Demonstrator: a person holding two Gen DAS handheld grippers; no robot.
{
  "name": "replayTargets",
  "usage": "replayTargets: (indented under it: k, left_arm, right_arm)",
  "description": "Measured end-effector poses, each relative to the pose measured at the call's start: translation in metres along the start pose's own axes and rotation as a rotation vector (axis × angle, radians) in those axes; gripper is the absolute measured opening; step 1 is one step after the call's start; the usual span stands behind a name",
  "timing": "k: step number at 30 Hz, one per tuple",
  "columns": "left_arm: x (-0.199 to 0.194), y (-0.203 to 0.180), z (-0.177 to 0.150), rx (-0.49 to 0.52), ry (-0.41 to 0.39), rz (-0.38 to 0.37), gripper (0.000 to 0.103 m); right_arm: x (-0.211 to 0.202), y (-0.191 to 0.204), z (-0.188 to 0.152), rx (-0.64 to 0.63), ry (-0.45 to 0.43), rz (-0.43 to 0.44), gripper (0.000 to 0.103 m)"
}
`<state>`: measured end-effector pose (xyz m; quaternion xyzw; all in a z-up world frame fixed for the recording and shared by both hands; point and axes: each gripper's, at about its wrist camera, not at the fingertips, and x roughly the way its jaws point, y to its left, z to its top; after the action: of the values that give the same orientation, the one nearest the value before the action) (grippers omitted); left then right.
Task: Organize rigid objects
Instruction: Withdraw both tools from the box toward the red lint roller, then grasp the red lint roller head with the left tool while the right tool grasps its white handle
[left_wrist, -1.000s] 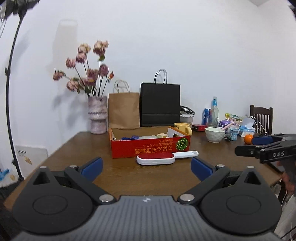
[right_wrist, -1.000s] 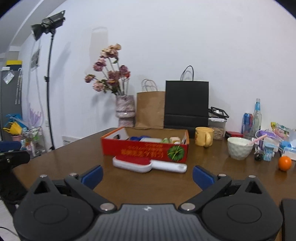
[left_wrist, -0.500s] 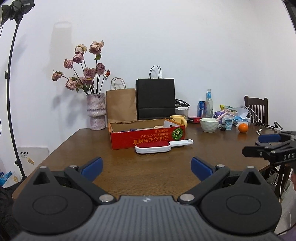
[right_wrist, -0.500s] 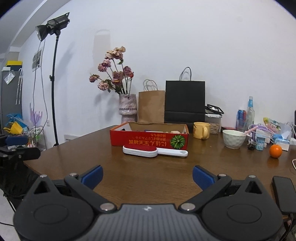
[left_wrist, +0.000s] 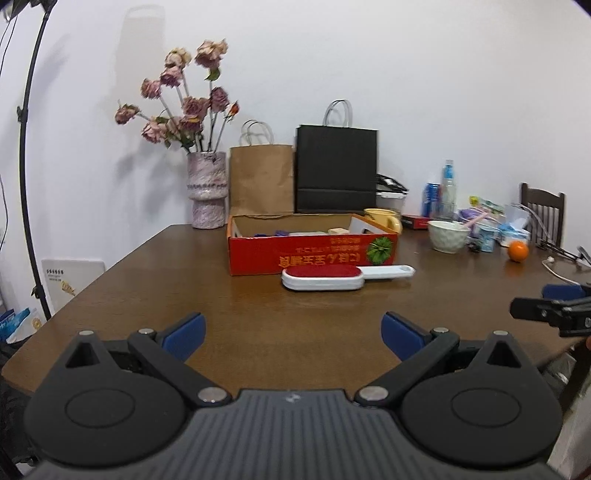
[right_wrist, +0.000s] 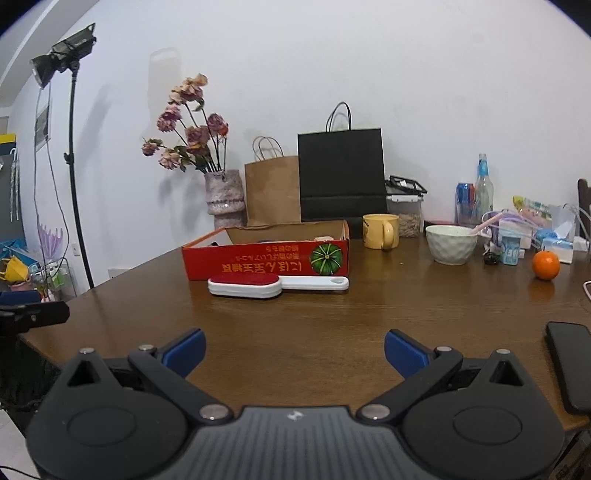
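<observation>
A white lint brush with a red pad (left_wrist: 325, 277) lies on the brown table just in front of a red cardboard box (left_wrist: 310, 253) that holds several small items. It also shows in the right wrist view (right_wrist: 258, 285), in front of the box (right_wrist: 266, 260). My left gripper (left_wrist: 291, 334) is open and empty over the table's near edge. My right gripper (right_wrist: 293, 350) is open and empty, also near the front edge. Each gripper shows at the side of the other's view.
A vase of dried flowers (left_wrist: 206, 192), a brown bag (left_wrist: 261, 181) and a black bag (left_wrist: 336, 168) stand behind the box. A yellow mug (right_wrist: 381, 230), a white bowl (right_wrist: 450, 243), bottles and an orange (right_wrist: 545, 264) sit at the right. A black phone (right_wrist: 570, 363) lies near the front right edge.
Both grippers have moved forward toward the table again after pulling back; the box and brush look nearer. Both stay open and nothing on the table has moved.
</observation>
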<state>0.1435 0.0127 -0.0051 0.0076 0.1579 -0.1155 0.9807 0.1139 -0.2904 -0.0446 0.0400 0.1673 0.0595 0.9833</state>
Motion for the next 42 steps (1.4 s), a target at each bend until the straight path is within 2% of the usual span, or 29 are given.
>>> replayTargets:
  k: [6, 9, 17, 20, 22, 23, 25, 27, 31, 36, 38, 42]
  left_arm:
    - [0.058, 0.003, 0.017, -0.001, 0.06, 0.047, 0.103]
    - [0.091, 0.005, 0.027, -0.014, 0.086, 0.047, 0.103]
    - [0.188, 0.007, 0.053, -0.048, 0.159, 0.025, 0.103]
    - [0.225, 0.011, 0.06, -0.056, 0.221, 0.017, 0.103]
    - [0.247, 0.014, 0.059, -0.035, 0.244, 0.004, 0.103]
    - [0.257, 0.015, 0.058, -0.03, 0.257, -0.001, 0.103]
    - [0.276, 0.019, 0.059, -0.048, 0.293, -0.018, 0.103]
    - [0.288, 0.022, 0.06, -0.072, 0.297, -0.052, 0.103]
    - [0.299, 0.02, 0.058, -0.061, 0.262, -0.058, 0.102]
    - [0.305, 0.012, 0.056, -0.027, 0.232, -0.091, 0.087]
    - [0.302, 0.01, 0.057, -0.018, 0.213, -0.107, 0.073]
    - [0.303, 0.011, 0.055, -0.035, 0.215, -0.119, 0.071]
  right_arm:
    - [0.049, -0.027, 0.028, 0.023, 0.001, 0.006, 0.103]
    - [0.08, -0.042, 0.047, 0.024, -0.004, 0.014, 0.103]
    - [0.19, -0.074, 0.078, 0.034, 0.096, 0.016, 0.103]
    - [0.221, -0.083, 0.083, 0.028, 0.124, 0.057, 0.102]
    - [0.238, -0.09, 0.084, 0.031, 0.142, 0.087, 0.088]
    - [0.246, -0.092, 0.084, 0.035, 0.16, 0.075, 0.083]
    - [0.257, -0.096, 0.082, 0.041, 0.191, 0.041, 0.059]
    - [0.264, -0.1, 0.078, 0.066, 0.211, 0.044, 0.046]
    - [0.266, -0.098, 0.071, 0.079, 0.228, 0.09, 0.045]
    - [0.272, -0.092, 0.065, 0.072, 0.258, 0.105, 0.044]
    - [0.274, -0.093, 0.063, 0.098, 0.266, 0.121, 0.043]
    - [0.27, -0.101, 0.061, 0.15, 0.261, 0.127, 0.04]
